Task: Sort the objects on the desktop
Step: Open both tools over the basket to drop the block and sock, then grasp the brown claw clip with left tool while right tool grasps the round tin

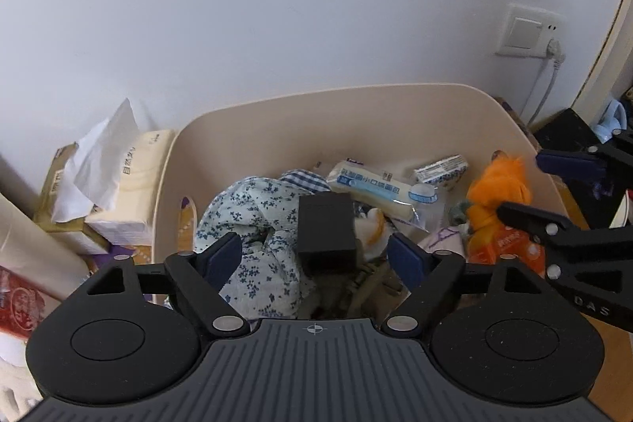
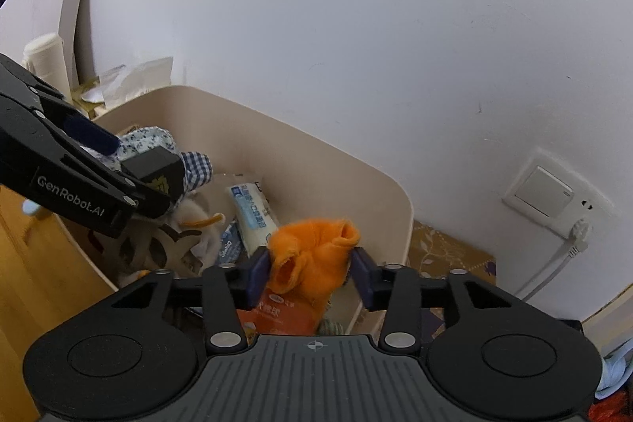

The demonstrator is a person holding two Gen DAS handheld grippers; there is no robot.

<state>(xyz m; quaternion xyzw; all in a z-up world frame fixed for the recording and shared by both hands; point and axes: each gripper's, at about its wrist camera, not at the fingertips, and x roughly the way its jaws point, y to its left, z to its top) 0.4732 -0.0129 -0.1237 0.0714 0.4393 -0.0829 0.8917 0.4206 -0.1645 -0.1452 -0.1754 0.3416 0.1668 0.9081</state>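
While the left wrist view looks straight down into a beige bin (image 1: 395, 113) pushed up against the white wall, the left gripper (image 1: 322, 254) hangs over it with its jaws spread wide apart. A black box (image 1: 325, 230) sits between the blue pads, touching neither of them from what shows. Under it there's a floral cloth (image 1: 257, 224), a bit of blue checked fabric (image 1: 304, 180), a long white snack packet (image 1: 379, 190) and a smaller wrapped packet (image 1: 441, 169) near the back wall of the bin. An orange plush toy (image 1: 496, 196) sits at the bin's right side, and the right gripper (image 1: 518, 184) reaches in from the right edge with the toy between its fingers. Left of the bin, tissue packs (image 1: 118, 192) are stacked up with a sheet poking out. A wall switch and socket (image 1: 528, 30) with a cord plugged in is up on the right.

Over in the right wrist view, the right gripper (image 2: 310, 269) is closed in on the orange plush toy (image 2: 312, 252), both blue pads pressing its sides, just above the beige bin (image 2: 376, 184). The left gripper (image 2: 130, 171) comes in from the left, with the black box (image 2: 156, 165) right at its tip; whether it's touching is hard to say from this angle. The white snack packet (image 2: 253, 216) lies in the middle of the bin. Wooden desk (image 2: 35, 263) shows at the lower left.
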